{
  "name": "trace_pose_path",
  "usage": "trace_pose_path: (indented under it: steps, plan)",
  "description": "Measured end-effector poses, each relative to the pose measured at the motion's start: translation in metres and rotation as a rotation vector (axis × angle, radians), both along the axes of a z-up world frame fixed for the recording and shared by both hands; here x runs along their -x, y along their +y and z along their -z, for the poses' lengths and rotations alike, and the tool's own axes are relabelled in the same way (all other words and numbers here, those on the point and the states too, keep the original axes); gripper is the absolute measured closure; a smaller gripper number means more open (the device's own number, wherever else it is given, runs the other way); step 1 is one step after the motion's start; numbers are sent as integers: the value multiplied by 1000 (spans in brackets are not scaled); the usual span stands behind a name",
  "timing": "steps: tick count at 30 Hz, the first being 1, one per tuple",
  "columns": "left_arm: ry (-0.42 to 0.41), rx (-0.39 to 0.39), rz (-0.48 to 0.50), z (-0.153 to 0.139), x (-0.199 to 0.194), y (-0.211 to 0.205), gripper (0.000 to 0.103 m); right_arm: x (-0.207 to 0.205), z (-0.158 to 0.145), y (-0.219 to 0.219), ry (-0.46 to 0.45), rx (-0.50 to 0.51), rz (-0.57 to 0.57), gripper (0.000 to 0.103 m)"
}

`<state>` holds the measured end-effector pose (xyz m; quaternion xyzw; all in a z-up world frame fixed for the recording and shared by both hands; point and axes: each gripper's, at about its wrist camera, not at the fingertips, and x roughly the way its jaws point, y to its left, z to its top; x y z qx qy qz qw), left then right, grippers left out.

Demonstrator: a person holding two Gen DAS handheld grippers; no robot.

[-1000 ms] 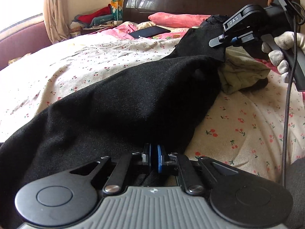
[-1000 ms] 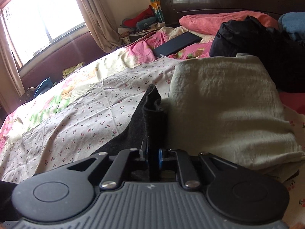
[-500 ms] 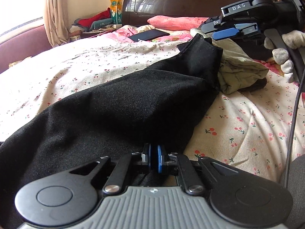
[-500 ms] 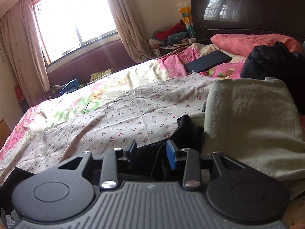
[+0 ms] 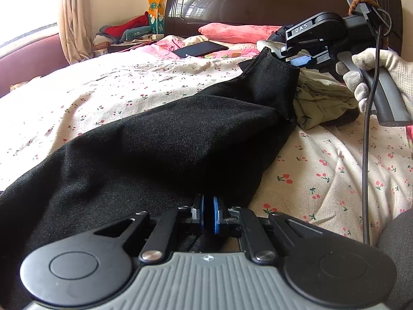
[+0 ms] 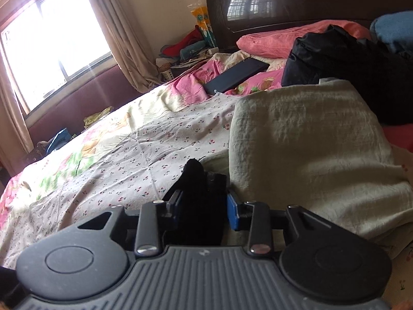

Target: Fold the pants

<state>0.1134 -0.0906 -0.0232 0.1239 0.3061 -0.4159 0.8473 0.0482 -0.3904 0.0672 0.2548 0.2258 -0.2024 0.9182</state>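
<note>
The black pants (image 5: pixel 160 142) lie along the cherry-print bed. My left gripper (image 5: pixel 207 215) is shut on their near edge, blue pads pressed together with black cloth between them. My right gripper (image 5: pixel 289 59) shows in the left wrist view at the far end of the pants, held by a gloved hand. In the right wrist view my right gripper (image 6: pixel 205 208) is open, jaws apart, with the bunched far end of the pants (image 6: pixel 198 204) sitting between them.
A folded olive-green garment (image 6: pixel 309 149) lies right next to the far end of the pants. Behind it are a black bag (image 6: pixel 335 59), a pink pillow (image 5: pixel 237 32), a dark flat device (image 5: pixel 200 49) and the headboard. A cable (image 5: pixel 366 155) hangs from the right gripper.
My right gripper has opened from being shut on the far end of the pants, lifted, then come back down around the bunched end. My left gripper has kept its hold.
</note>
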Motion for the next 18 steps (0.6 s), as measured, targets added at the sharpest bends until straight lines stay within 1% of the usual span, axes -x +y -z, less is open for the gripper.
trace_pose_path:
  steps: [1, 2, 3, 5, 7, 11, 13, 14, 15, 16, 18]
  plan:
    - [3, 2, 0, 0, 0, 0, 80, 4, 3, -7, -14, -43, 23, 91]
    - [5, 5, -1, 0, -1, 0, 80, 5, 7, -13, -17, -78, 40, 97]
    - [7, 6, -2, 0, -1, 1, 80, 5, 11, -18, -14, -110, 50, 97]
    - [4, -3, -2, -1, -1, -1, 80, 4, 11, -18, -18, -137, 30, 97]
    - [2, -9, -8, -5, 0, -3, 80, 9, -1, -14, -66, -172, -6, 97]
    - [-13, 9, 15, -13, 7, -10, 80, 44, -37, -12, -173, -160, -21, 98]
    - [-11, 12, 47, -13, 11, -18, 80, 65, -45, -17, -195, -138, 9, 98]
    - [-10, 4, 66, -12, 12, -24, 79, 69, -42, -22, -181, -126, 37, 98]
    - [-4, -11, 86, -8, 14, -31, 79, 68, -34, -31, -148, -135, 72, 98]
    - [2, -21, 98, -5, 15, -36, 79, 62, -23, -41, -102, -153, 102, 97]
    - [0, -42, 114, -2, 17, -42, 79, 43, 1, -57, 12, -196, 121, 96]
